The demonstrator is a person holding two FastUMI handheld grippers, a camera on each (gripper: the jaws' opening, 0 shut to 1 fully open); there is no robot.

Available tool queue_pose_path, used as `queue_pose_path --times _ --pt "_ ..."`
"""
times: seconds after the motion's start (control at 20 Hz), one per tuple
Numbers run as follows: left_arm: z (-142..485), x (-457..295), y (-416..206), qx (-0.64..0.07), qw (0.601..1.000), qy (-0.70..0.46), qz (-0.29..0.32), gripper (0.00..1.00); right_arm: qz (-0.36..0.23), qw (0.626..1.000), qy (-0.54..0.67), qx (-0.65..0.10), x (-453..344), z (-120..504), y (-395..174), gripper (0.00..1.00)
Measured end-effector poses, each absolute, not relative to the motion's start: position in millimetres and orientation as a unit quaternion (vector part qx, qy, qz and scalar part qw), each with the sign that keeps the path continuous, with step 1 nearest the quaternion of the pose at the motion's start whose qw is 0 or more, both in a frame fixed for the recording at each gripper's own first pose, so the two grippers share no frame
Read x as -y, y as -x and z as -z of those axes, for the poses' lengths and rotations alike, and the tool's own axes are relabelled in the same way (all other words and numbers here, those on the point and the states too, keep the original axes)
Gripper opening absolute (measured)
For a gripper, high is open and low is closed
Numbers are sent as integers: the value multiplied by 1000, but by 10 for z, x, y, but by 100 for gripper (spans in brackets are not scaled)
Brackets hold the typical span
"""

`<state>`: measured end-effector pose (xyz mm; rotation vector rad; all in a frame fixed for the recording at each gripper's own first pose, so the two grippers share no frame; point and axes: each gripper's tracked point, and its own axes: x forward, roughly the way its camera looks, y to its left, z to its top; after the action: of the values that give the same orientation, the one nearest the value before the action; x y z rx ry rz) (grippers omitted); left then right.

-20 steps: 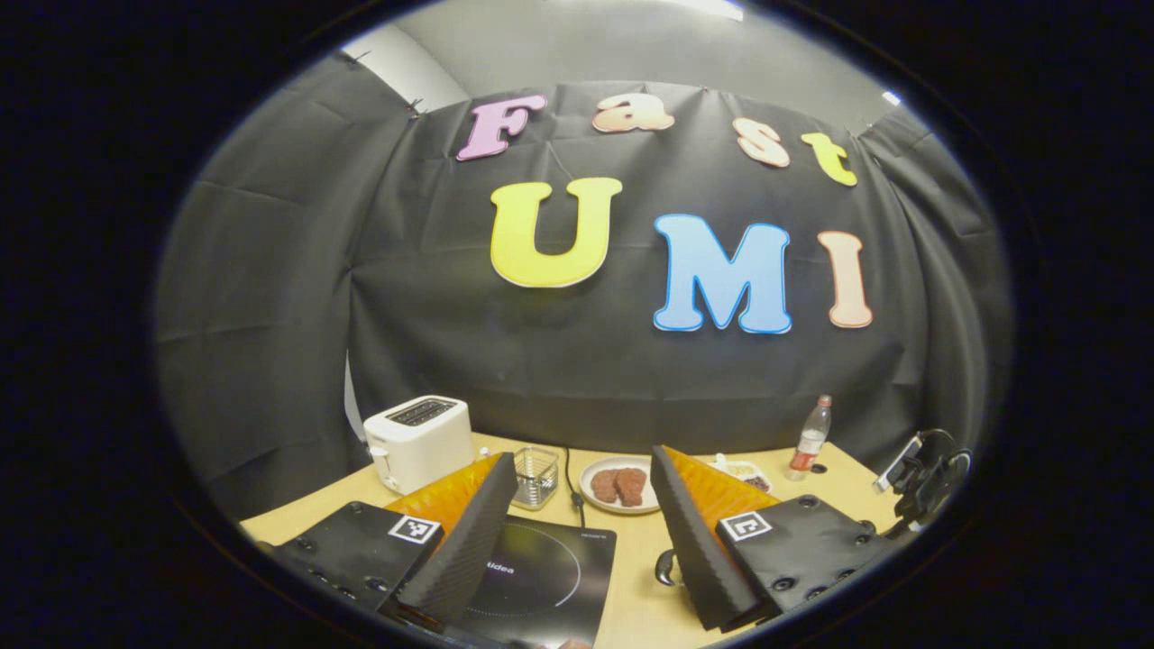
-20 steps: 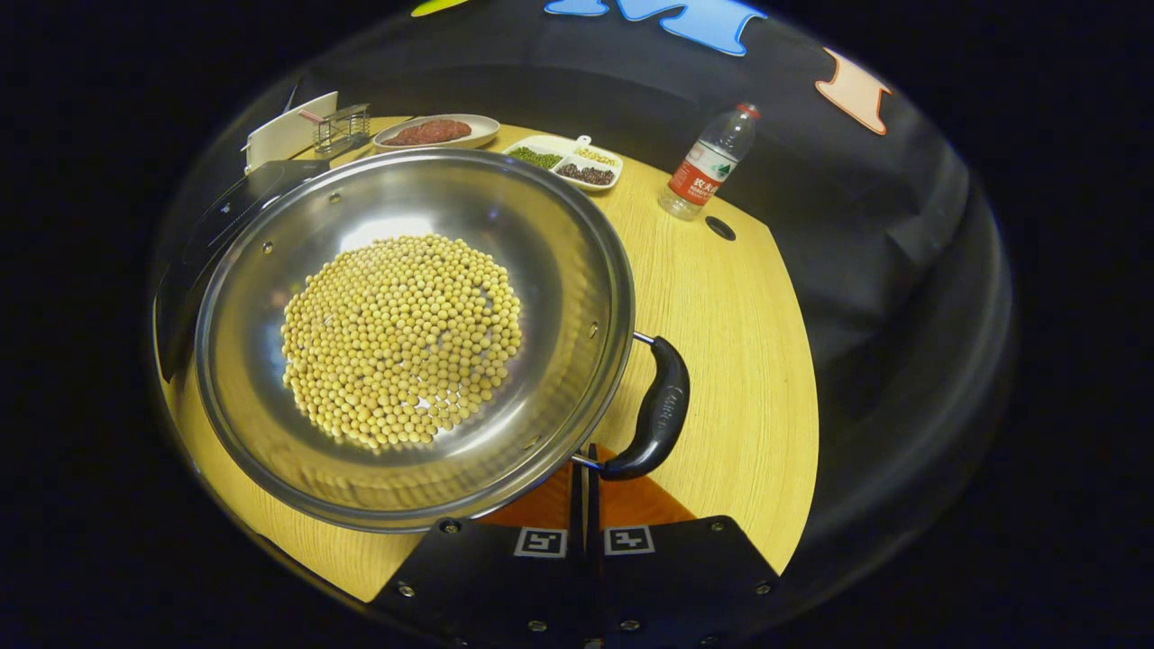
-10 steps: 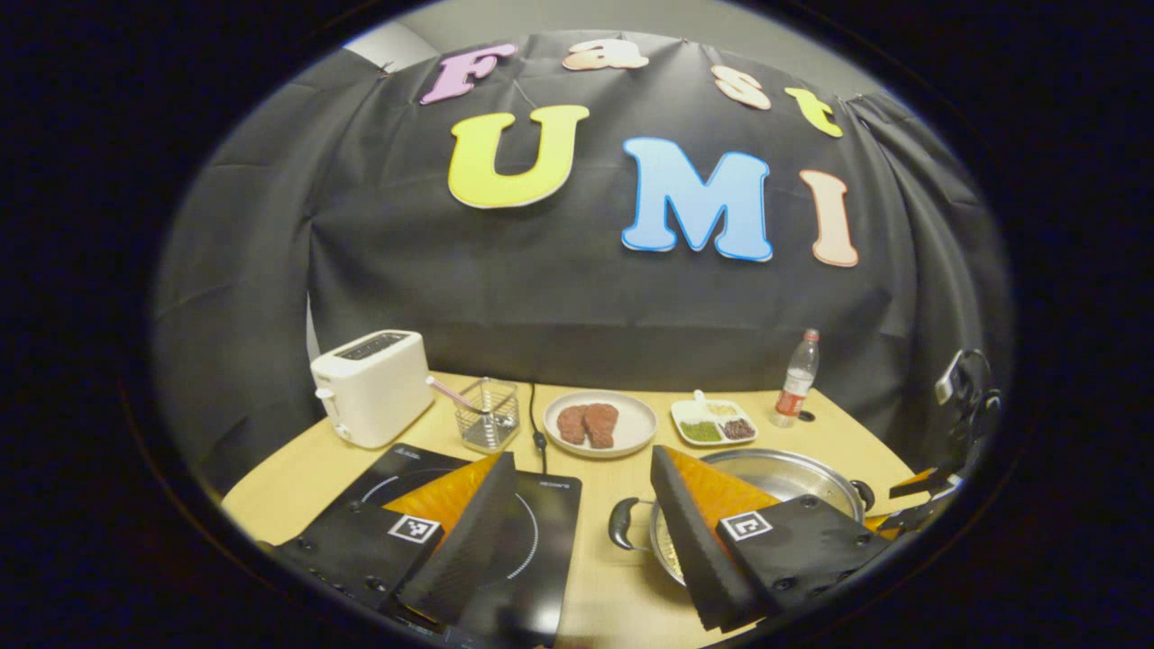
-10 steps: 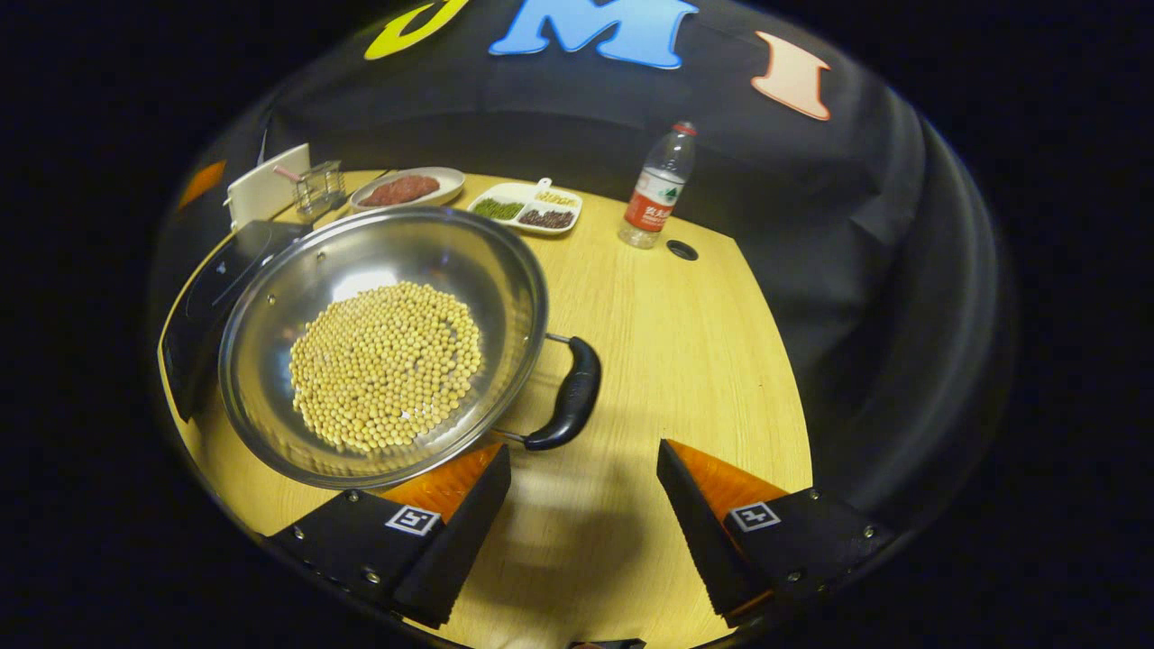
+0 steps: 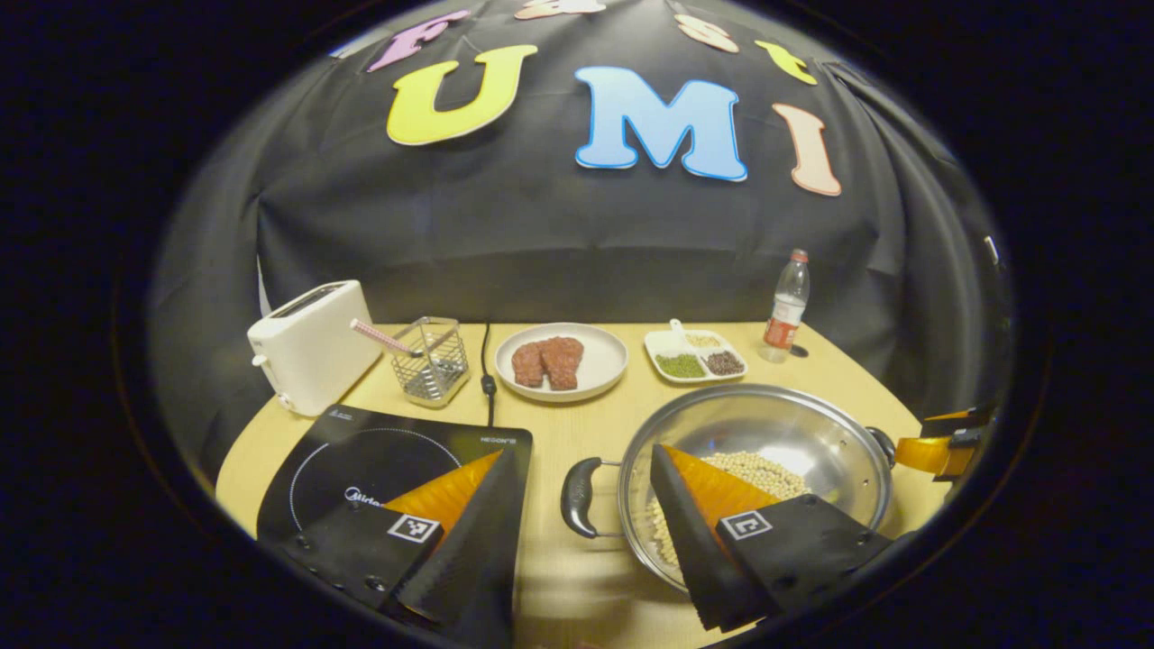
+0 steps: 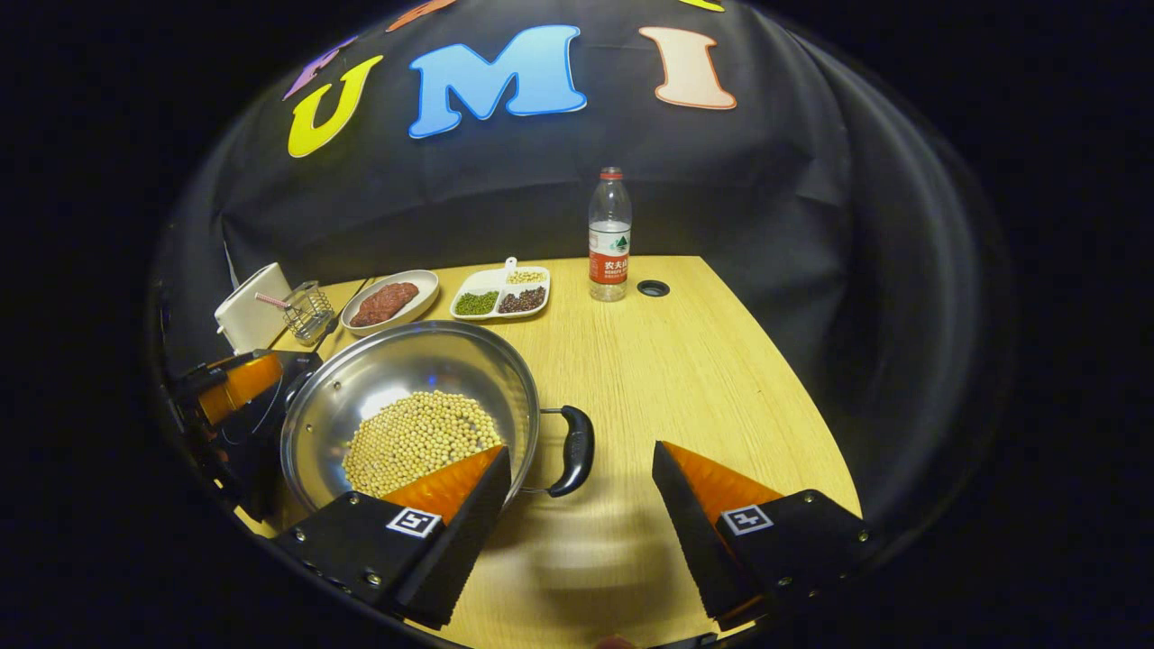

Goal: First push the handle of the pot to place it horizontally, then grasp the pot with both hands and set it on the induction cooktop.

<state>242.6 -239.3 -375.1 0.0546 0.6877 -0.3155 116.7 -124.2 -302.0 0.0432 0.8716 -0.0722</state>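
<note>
Now both grippers — left [image 5: 581, 532], right [image 6: 581, 527] — hover at the pot [image 6: 406, 397], fingers wide.

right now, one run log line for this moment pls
stage: pre-grasp | left gripper: open, by left handle | right gripper: open, by right handle | pot: on table, beside cooktop

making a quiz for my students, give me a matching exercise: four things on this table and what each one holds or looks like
Things:
1. pot
2. round plate
3. wire basket
4. bottle

Descriptions:
a. red cap and red label
b. two brown patties
c. yellow beans
d. a pink stick leaning out

Pairs: 1-c, 2-b, 3-d, 4-a
</note>
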Motion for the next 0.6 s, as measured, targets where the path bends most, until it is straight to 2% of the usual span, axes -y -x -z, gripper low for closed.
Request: queue_pose_path --times 0.55,0.6 --pt "4399 2493 -2387 -408 897 -56 159 99 44 890 -79 -447 1080 3372 -1447 98" --pt "4434 2496 -2363 -414 895 -54 158 95 44 885 -93 -454 1063 3408 -1454 98"
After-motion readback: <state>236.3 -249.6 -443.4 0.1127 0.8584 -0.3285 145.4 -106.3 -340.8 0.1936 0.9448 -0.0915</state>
